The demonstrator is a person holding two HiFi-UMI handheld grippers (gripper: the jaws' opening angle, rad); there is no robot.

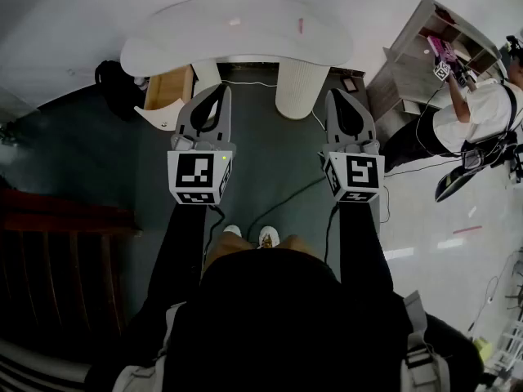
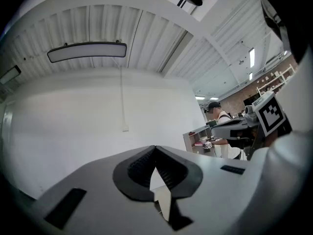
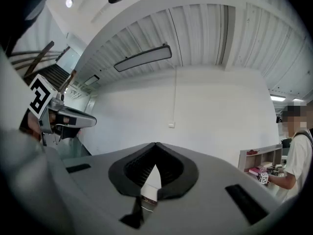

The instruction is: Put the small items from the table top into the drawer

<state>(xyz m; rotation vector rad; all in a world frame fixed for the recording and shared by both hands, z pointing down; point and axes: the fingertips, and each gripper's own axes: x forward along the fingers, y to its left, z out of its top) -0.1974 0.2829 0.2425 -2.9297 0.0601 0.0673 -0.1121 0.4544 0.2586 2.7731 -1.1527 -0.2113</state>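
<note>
A white oval table [image 1: 204,35] stands ahead of me in the head view. On its top lie a small red item [image 1: 301,26] and a faint pinkish item [image 1: 234,21]. Under its left side a drawer [image 1: 167,88] with a wooden inside stands pulled out. My left gripper [image 1: 222,90] and right gripper [image 1: 333,95] are held level side by side, short of the table. In the left gripper view the left gripper [image 2: 155,147] has its jaw tips meeting with nothing between them. The right gripper [image 3: 155,144] looks the same in its own view.
The table's ribbed white pedestal [image 1: 301,88] stands between the grippers. A person [image 1: 478,109] works at a grey shelf unit [image 1: 413,60] on the right. Cables [image 1: 286,198] trail over the floor, a dark bag [image 1: 110,76] sits left of the table, and dark wooden steps [image 1: 57,243] are at far left.
</note>
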